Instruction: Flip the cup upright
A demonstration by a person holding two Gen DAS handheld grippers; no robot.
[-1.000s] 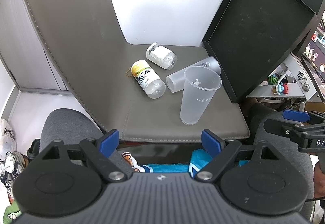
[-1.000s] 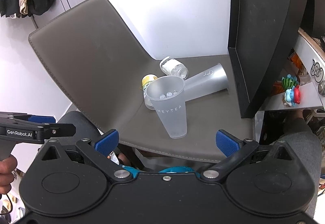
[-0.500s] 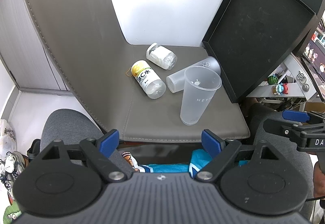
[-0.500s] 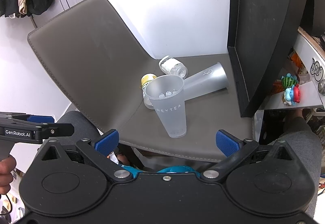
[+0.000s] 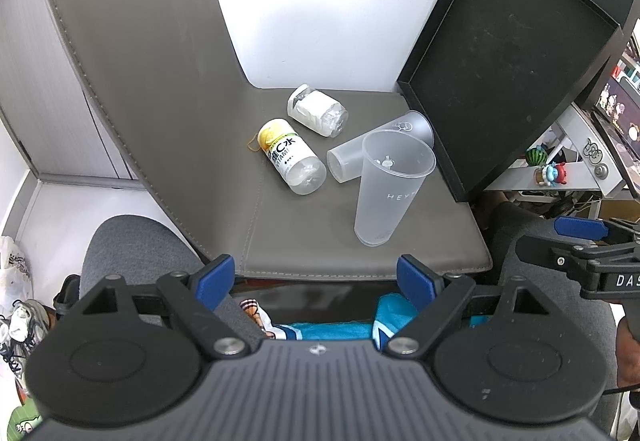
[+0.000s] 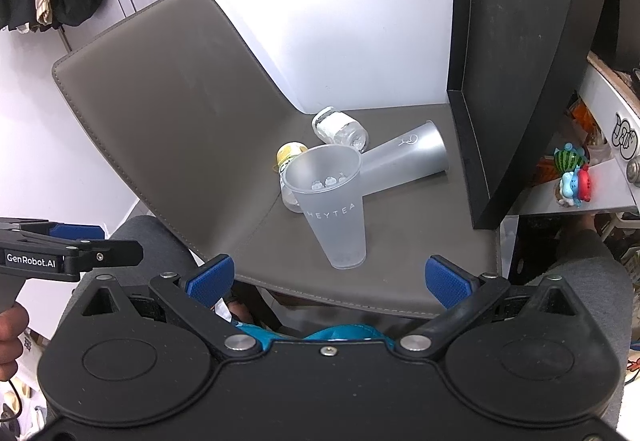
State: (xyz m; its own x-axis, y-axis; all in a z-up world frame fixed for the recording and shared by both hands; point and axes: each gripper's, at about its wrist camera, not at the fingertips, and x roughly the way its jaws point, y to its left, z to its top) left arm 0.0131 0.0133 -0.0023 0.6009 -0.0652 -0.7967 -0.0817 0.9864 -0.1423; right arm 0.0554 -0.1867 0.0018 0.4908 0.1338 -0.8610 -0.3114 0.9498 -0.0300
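Note:
A frosted plastic cup marked HEYTEA (image 5: 384,197) (image 6: 336,213) stands upright on the grey chair seat (image 5: 320,241) (image 6: 420,241). A second frosted cup (image 5: 384,139) (image 6: 404,161) lies on its side just behind it. My left gripper (image 5: 316,279) is open and empty, held back at the seat's front edge. My right gripper (image 6: 328,279) is open and empty, also at the front edge, near the upright cup. The right gripper also shows in the left wrist view (image 5: 580,237), and the left gripper in the right wrist view (image 6: 76,241).
A yellow-capped bottle (image 5: 290,157) (image 6: 289,157) and a small clear bottle (image 5: 318,111) (image 6: 340,127) lie on the seat behind the cups. A black tray (image 5: 512,81) (image 6: 520,61) leans at the seat's right side. The chair back (image 5: 140,61) rises at the left. My knees are below.

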